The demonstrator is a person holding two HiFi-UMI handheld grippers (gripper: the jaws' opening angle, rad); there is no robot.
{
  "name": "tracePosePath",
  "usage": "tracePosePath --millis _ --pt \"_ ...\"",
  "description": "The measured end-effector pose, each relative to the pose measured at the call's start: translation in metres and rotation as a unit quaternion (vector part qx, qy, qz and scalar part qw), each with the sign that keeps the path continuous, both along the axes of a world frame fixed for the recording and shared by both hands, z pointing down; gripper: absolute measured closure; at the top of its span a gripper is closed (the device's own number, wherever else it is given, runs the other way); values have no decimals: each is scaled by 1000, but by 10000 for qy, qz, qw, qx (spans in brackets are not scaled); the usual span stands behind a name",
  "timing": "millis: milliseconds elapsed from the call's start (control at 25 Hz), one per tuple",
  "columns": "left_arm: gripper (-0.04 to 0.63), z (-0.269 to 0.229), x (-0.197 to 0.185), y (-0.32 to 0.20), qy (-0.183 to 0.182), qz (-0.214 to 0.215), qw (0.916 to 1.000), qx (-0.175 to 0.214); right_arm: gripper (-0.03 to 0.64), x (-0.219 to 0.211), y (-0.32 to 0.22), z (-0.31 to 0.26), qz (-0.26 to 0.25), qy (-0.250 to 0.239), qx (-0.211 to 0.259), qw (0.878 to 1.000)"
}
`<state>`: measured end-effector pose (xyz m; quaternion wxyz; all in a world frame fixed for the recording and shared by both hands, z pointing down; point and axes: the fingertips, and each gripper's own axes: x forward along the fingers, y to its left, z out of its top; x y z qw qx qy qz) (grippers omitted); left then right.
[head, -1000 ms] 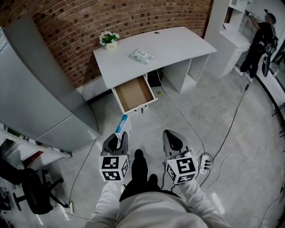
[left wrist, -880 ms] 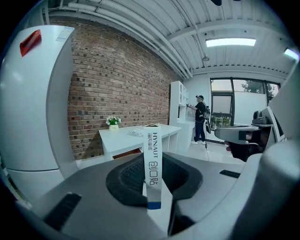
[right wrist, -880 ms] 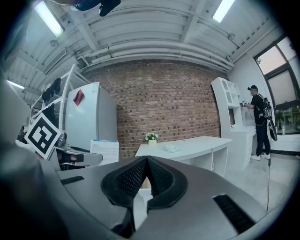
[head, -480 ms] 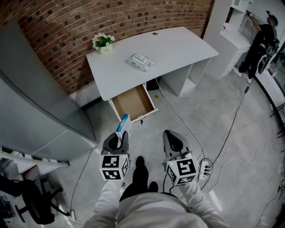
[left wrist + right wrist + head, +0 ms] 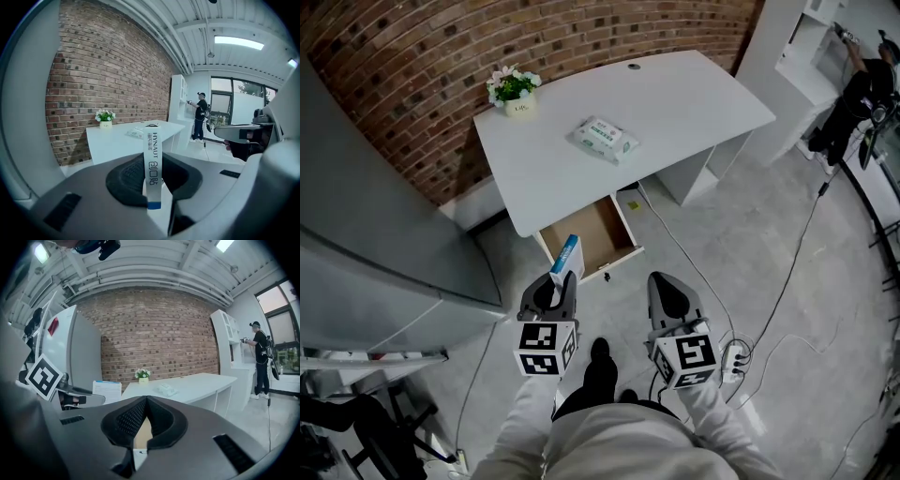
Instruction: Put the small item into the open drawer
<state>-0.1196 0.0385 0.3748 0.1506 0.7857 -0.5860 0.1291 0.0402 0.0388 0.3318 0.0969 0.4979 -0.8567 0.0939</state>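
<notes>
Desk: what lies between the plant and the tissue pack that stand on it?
Nothing. In the head view the desk is bare white top between the plant and the tissue pack.

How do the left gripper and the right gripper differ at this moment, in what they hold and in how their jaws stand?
The left gripper holds a thin white and blue box upright; the right gripper holds nothing. The left jaws stand apart by the box's thickness; the right jaws meet at their tips. Both point toward the open drawer.
</notes>
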Motion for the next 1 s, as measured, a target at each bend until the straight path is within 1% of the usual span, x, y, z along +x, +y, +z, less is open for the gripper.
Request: tracePosePath --millis 240,480,760,1000 --pt "514 12 -8 -37 42 195 9998 -89 591 -12 -36 6 138 39 -30 9999" --pt "514 19 -10 -60 96 291 9994 -144 591 -15 -56 9 237 94 -80 9996" --pt "514 26 1 -79 60 435 9988 -221 591 -8 -74 11 320 100 -45 9994" --pt "514 40 10 -98 -19 484 9980 -409 591 -1 -100 9 309 39 -6 9995"
